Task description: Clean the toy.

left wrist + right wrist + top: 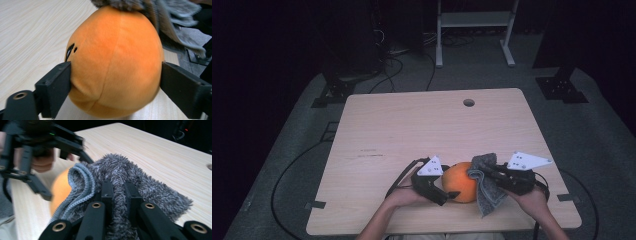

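Note:
An orange plush ball (460, 181) with a small stitched black eye rests near the table's front edge. My left gripper (447, 194) is shut on it, one jaw pressed into each side (113, 72). A fuzzy grey cloth (486, 186) hangs against the ball's right side and drapes over its top (150, 10). My right gripper (479, 172) is shut on that cloth, a fold pinched between its jaws (119, 192). In the right gripper view the orange ball (60, 192) peeks out behind the cloth, with the left gripper (42, 192) and a hand beyond it.
The light wooden table (412, 130) has a round cable hole (469, 102) near its far edge. A white metal stand (474, 30) and cables sit on the dark floor behind the table. Both forearms come in over the front edge.

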`<state>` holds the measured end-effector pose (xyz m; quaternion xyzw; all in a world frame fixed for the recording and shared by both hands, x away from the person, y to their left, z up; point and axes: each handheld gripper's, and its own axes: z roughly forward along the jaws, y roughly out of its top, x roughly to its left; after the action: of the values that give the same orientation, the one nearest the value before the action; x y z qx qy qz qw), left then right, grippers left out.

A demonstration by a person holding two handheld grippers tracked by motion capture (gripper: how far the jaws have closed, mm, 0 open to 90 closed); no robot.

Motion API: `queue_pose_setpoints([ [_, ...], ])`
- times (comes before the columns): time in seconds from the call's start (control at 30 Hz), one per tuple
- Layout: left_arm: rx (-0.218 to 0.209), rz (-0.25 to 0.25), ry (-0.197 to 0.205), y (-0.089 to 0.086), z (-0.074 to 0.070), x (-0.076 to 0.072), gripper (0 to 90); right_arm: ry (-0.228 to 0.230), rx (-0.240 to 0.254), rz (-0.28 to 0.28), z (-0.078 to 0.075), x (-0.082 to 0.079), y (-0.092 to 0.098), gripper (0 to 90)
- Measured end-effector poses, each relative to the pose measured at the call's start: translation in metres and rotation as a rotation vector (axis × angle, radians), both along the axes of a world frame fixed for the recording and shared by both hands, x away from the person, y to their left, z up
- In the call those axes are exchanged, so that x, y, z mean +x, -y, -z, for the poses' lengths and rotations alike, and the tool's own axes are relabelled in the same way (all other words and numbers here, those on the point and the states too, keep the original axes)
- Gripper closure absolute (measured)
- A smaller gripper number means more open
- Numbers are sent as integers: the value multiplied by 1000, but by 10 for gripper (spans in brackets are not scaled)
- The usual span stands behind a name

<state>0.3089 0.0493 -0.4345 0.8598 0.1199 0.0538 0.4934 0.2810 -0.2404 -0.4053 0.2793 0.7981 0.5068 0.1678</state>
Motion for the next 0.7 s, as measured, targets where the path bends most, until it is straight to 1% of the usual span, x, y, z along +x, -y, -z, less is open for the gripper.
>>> queue_pose_setpoints([
  [0.03,-1,-3,13,1,0,0,153,-6,4,10,2,2,4,800],
  [0.13,1,-7,15,1,1,0,163,-29,19,54,7,6,15,795],
  [0.2,-1,-21,17,1,2,-1,162,-45,39,60,10,6,18,797],
  [0.23,-6,-39,28,1,2,-2,164,-49,44,60,10,5,18,798],
  [0.27,-11,-46,44,1,2,-3,219,-47,42,59,7,4,15,800],
  [0.33,-28,-60,65,1,-2,-5,291,-39,44,52,1,1,9,800],
  [0.4,-27,-72,67,2,-8,-7,337,-12,41,34,-7,-2,0,801],
  [0.43,-15,-83,78,4,-13,-9,345,-7,41,27,-9,-3,-2,801],
  [0.5,10,-94,106,8,-19,-12,349,9,41,-15,-18,-7,-16,801],
  [0.53,18,-92,118,9,-21,-13,349,19,37,-34,-21,-8,-23,801],
  [0.57,18,-92,121,9,-23,-14,349,21,42,-60,-24,-9,-30,801],
  [0.6,15,-89,125,8,-25,-14,349,25,54,-80,-27,-10,-37,801],
  [0.67,-2,-84,124,5,-29,-16,350,42,58,-99,-33,-12,-47,801],
  [0.7,-25,-85,112,1,-32,-17,350,49,56,-102,-34,-11,-49,800],
])
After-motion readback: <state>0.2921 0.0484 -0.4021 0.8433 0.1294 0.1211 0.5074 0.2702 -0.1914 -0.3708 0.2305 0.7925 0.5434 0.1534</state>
